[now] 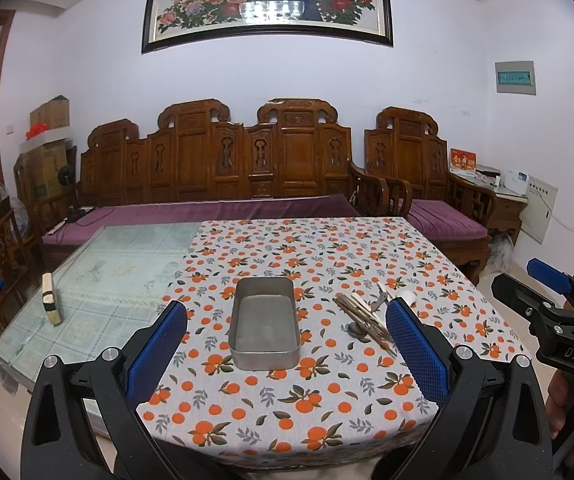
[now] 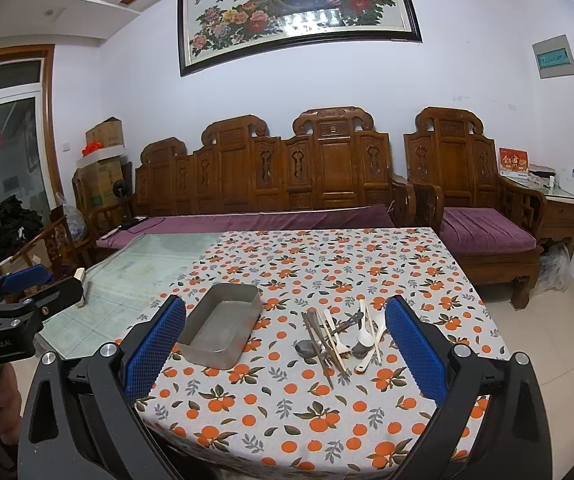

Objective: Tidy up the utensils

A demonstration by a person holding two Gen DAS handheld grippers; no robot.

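An empty grey metal tray [image 1: 265, 347] [image 2: 207, 350] sits on the orange-print tablecloth [image 1: 287, 412] [image 2: 287, 408]. To its right lies a loose pile of utensils [image 1: 363, 314] [image 2: 341, 338]: brown and pale chopsticks, metal spoons and white spoons. My left gripper [image 1: 287, 346] is open and empty, held above the near table edge with the tray between its blue pads. My right gripper [image 2: 287, 344] is open and empty, above the near edge, with the pile between its pads. Each gripper shows at the edge of the other's view: the right one [image 1: 555, 312], the left one [image 2: 15, 300].
The cloth covers the right part of a glass-topped table [image 1: 119, 276] [image 2: 139, 264]. A small pale block [image 1: 51, 298] stands on the glass at left. A carved wooden sofa [image 1: 247, 168] and armchair [image 2: 467, 184] stand behind the table.
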